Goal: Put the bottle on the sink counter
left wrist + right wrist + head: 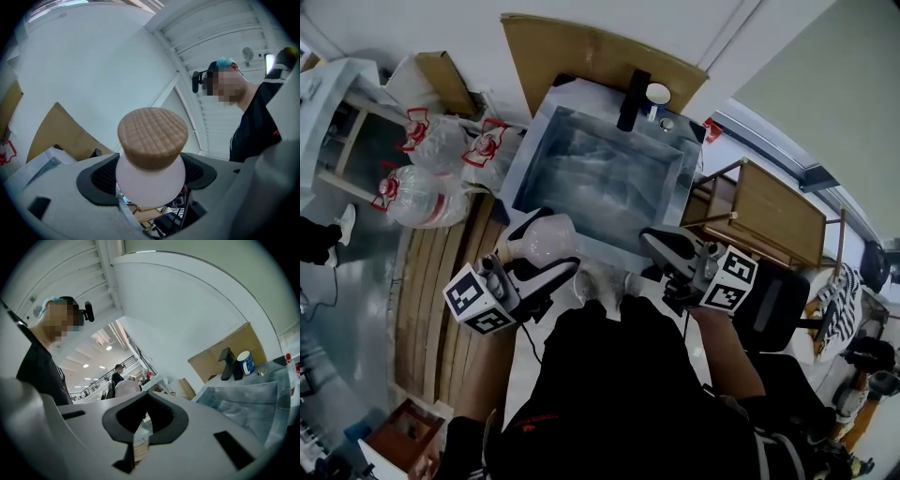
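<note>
Over the sink's (523, 159) near-left corner: item one, the bottle (551, 234), a round-bellied flask of clear glass with a faint pink cast. I have it clamped in my left gripper (546, 247), whose jaws press the pale, frosted-looking neck from either side. The left gripper view shows the top closed by a cork stopper (152, 136), a tan, mushroom-shaped cap scored in a fine crosshatch. Whether the bottle's base touches the sink rim I cannot tell.

At the sink's near-right corner: item two, my right gripper (654, 240), a smooth white shell with black ribbed pads. Its jaws are drawn together and carry nothing.

Item three, the sink itself: a deep rectangular basin with dull grey, streaked metal walls.

On the sink counter (574, 92), along the far side of the sink:
- a faucet (631, 98), matte black and square in section
- just right of it, a cup (657, 94), a white cylinder that shows a blue band in the right gripper view

Behind the sink, against the wall: a flat sheet of brown cardboard (581, 52).

Left of the sink:
- a slatted wooden surface (441, 281), its boards running lengthwise
- beyond that, three bulging clear plastic bags (427, 192) with red ties at their necks

Right of the sink: a wooden table (778, 211) with a light, plain rectangular top.
</note>
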`<action>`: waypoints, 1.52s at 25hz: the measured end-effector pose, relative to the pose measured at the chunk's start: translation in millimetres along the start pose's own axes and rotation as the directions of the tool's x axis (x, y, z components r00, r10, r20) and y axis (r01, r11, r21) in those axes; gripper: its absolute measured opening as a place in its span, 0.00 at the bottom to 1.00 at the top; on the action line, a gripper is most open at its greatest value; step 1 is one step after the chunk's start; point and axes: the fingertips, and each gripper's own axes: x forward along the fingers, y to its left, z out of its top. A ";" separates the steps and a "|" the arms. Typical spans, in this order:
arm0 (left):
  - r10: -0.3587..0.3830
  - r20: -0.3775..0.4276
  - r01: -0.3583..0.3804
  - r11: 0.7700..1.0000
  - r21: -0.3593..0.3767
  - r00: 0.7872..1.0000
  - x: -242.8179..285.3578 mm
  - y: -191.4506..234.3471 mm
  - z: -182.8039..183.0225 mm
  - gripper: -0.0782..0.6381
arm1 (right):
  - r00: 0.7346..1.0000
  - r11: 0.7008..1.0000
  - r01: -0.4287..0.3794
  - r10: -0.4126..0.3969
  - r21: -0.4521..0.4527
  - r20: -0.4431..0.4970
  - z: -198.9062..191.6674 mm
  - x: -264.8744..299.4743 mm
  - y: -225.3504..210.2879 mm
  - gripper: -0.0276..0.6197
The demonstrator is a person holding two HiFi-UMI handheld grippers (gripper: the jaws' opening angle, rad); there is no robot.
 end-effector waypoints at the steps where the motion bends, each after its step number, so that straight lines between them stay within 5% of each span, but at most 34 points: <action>1: 0.005 0.001 -0.005 1.000 -0.001 1.000 -0.2 0.9 -0.2 0.66 | 1.000 1.000 -0.002 0.002 0.001 -0.001 0.2 0.0 -0.5 0.05; 12: 0.093 0.000 -0.093 0.996 0.015 0.996 24.8 35.6 -5.1 0.66 | 0.997 0.997 -0.073 0.074 0.017 -0.037 19.5 9.4 -39.3 0.05; 25: 0.206 -0.046 -0.202 0.976 0.078 0.978 100.3 125.0 -13.8 0.66 | 0.987 0.992 -0.127 0.127 0.006 -0.097 57.4 10.1 -117.5 0.05; 38: 0.322 -0.145 -0.306 0.944 0.124 0.935 142.0 231.7 -30.1 0.66 | 0.979 0.984 -0.173 0.177 0.040 -0.106 69.6 24.9 -176.8 0.05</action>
